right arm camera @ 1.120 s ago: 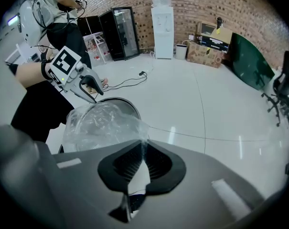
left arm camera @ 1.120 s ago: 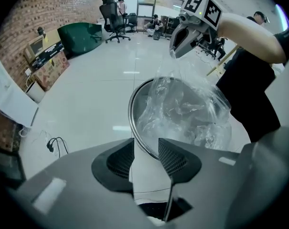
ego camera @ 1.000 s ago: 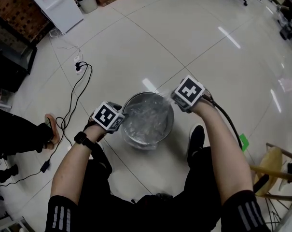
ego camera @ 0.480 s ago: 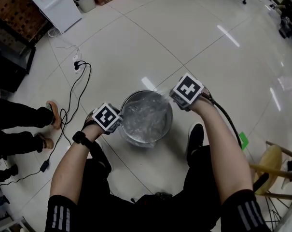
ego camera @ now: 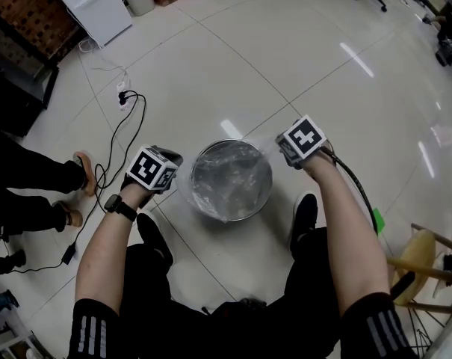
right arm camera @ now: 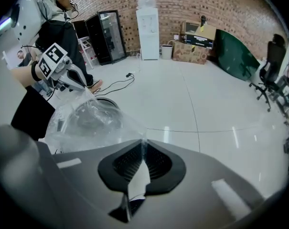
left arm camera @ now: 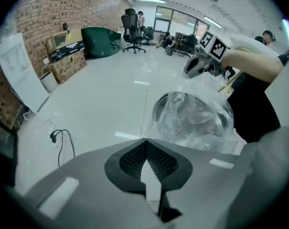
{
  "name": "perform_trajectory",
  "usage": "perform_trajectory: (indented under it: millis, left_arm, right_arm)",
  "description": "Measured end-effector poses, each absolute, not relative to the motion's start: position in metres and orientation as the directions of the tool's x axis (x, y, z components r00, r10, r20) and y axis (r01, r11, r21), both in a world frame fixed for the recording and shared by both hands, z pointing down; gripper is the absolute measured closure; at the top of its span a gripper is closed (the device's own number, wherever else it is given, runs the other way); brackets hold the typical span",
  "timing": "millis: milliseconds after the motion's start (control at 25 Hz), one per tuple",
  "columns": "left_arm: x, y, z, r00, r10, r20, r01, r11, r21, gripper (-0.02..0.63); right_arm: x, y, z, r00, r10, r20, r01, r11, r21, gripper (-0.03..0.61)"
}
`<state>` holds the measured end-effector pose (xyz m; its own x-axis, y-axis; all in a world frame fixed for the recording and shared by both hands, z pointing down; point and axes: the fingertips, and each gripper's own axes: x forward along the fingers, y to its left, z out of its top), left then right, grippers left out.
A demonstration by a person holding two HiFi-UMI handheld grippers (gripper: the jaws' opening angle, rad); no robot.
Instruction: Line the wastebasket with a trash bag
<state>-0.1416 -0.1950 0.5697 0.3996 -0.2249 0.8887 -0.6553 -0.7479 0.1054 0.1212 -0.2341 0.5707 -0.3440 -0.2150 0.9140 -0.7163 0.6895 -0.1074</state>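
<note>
- Left tongs (left arm camera: pixel 145 149): jaws have just been closing and are now pinched on the hem of the bag (ego camera: pixel 227 176), film between the pads.
- Right tongs (right arm camera: pixel 143 150): clamped tight on the opposite hem.
- Bag: clear film, belly down inside the basket (ego camera: pixel 244 216), mouth stretched between my two tongs above the rim.
- Basket: round, metal, upright on the floor (ego camera: pixel 300 73) just ahead of my shoes.
- Risk: if I spread too hard, the thin film may tear or slide from the pads.
- Risk: a hem snagging on one side of the rim could drag or tip the basket on the glossy tiles.
- Risk: the left grip may hold only a sliver and let go.
</note>
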Motion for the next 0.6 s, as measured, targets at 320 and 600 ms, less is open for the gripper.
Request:
perform_trajectory:
  millis: [320, 600]
  left_arm:
    - [-0.167, -0.224, 0.584, 0.349, -0.324, 0.879, -0.750, -0.659, 0.055, 0.611]
    - [-0.173, -0.217, 0.619, 0.313, -0.240, 0.919, -0.749, -0.657, 0.083, 0.612]
  right_arm:
    - [0.123, -0.263, 0.599, -0.320, -0.296, 0.900, -0.802, 0.590, -0.091, 0.572]
    - [0.134, -0.263, 0.639, -0.268, -0.250, 0.930, -0.814, 0.576, -0.079, 0.572]
